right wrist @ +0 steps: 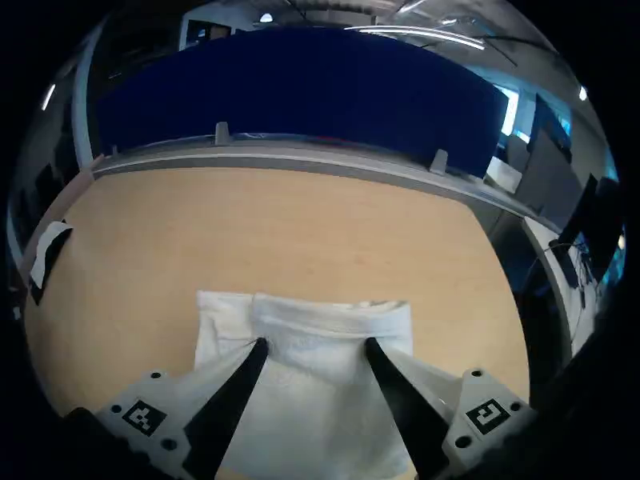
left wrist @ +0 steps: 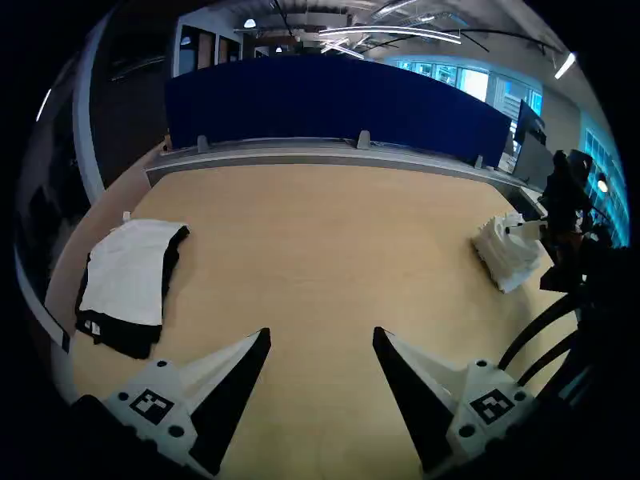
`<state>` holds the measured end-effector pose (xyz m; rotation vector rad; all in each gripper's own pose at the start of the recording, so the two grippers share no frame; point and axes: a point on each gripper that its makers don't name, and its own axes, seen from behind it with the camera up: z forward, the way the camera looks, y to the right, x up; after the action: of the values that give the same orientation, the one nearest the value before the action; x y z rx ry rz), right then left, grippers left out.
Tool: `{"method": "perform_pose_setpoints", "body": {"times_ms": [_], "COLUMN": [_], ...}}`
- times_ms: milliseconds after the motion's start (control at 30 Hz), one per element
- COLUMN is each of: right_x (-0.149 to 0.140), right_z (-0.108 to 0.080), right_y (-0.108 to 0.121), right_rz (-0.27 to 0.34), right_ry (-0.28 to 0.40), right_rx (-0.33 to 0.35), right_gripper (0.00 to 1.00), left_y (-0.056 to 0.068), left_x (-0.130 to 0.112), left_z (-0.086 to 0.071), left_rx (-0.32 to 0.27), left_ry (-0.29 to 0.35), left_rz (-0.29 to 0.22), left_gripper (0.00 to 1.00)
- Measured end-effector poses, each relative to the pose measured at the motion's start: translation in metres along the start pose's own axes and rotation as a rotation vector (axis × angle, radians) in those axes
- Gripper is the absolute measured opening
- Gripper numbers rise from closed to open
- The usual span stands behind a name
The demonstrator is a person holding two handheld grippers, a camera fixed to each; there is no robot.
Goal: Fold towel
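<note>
From my remote seat I count one white towel [right wrist: 308, 360]. It lies on the wooden table [right wrist: 280, 232], partly folded, with a thicker band across its far edge. My right gripper [right wrist: 314, 342] is directly over it with the jaws spread wide. Both dark fingertips [right wrist: 248, 364] sit above the cloth, one toward each side of the towel. I cannot tell whether they press into it or only hang just over it, and nothing is pinched between them.

In the left gripper view the same towel [left wrist: 508, 252] shows as a pale heap far off to the right. My left gripper [left wrist: 320, 330] is well apart from it, jaws also wide, over bare wood and holding nothing.

Well away from the towel, toward the opposite end of the table, is one stack of folded cloth [left wrist: 128, 276]. I make out two layers, a white piece on top and a black one [left wrist: 120, 336] beneath.

Beyond the towel, one blue partition [left wrist: 336, 104] runs along the far edge of the table.
</note>
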<state>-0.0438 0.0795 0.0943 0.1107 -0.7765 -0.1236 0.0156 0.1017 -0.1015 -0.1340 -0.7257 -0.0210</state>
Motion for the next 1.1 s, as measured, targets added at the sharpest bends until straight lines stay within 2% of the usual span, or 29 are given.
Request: {"method": "perform_pose_setpoints", "body": {"times_ms": [167,367,600,867,1100], "right_x": [0.009,0.021,0.003,-0.037,-0.065], "right_z": [-0.010,-0.041,-0.068,-0.075,-0.067], "right_y": [-0.001,0.001,0.003,-0.006,-0.022], "right_rz": [0.002,0.036,0.064,0.096,0.097], "right_ry": [0.025,0.091,0.111,0.083,0.047], "right_rx": [0.006,0.001,-0.019,-0.022,0.000], "right_gripper": [0.98,1.00,1.00,1.00,1.00], "left_y": [0.002,0.006,0.009,0.009,0.010], "left_x": [0.001,0.004,0.005,0.006,0.005], "left_z": [-0.001,-0.002,-0.002,-0.001,-0.002], "left_rx": [-0.004,-0.013,-0.022,-0.024,-0.023], "left_ry": [0.000,0.007,0.008,0.009,0.010], "left_rz": [0.006,0.004,0.009,0.008,0.014], "left_gripper": [0.95,0.95,0.95,0.95,0.95]}}
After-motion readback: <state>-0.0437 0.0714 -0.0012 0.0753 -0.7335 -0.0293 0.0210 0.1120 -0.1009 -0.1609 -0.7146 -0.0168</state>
